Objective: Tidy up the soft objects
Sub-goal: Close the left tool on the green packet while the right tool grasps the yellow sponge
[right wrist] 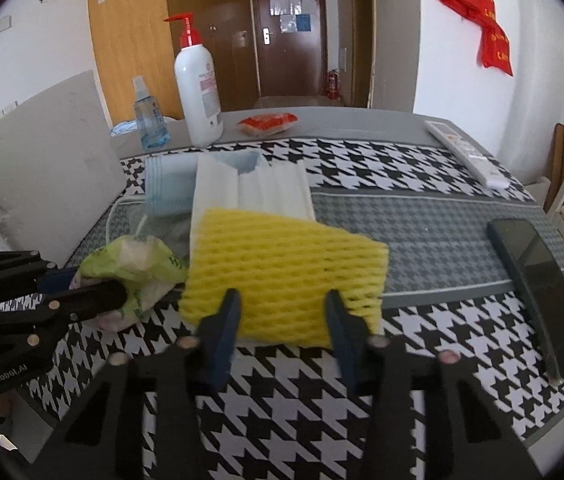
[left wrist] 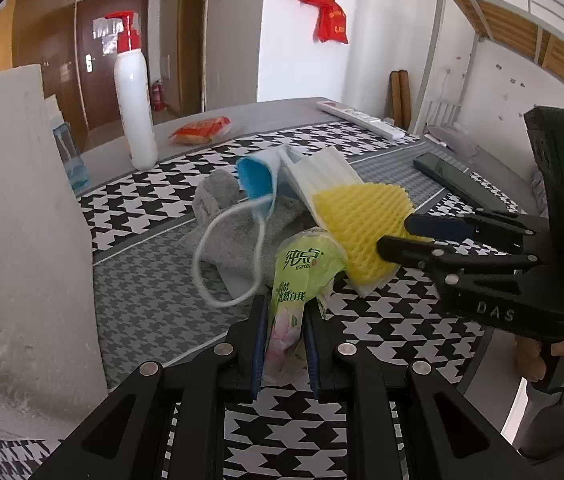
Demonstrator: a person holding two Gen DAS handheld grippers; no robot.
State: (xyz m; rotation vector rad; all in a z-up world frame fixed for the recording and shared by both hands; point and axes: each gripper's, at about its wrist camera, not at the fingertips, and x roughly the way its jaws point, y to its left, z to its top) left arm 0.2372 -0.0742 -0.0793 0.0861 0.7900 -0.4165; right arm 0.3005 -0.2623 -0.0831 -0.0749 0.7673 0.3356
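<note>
Left fingers point(left wrist: 284, 312) clamping one tissue pack point(left wrist: 302, 276), right fingers point(right wrist: 282, 300) straddling one yellow foam net point(right wrist: 286, 264)

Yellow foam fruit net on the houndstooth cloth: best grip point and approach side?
Take the yellow foam fruit net at its near edge, coming in low from the front. That edge overhangs the white foam sheet beneath it and is thin and squashy, so the right gripper can straddle it without snagging the sheet.

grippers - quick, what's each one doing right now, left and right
Left gripper: shut on the green tissue pack.
Right gripper: jaws around the yellow foam net; whether the pads grip it cannot be told.
</note>
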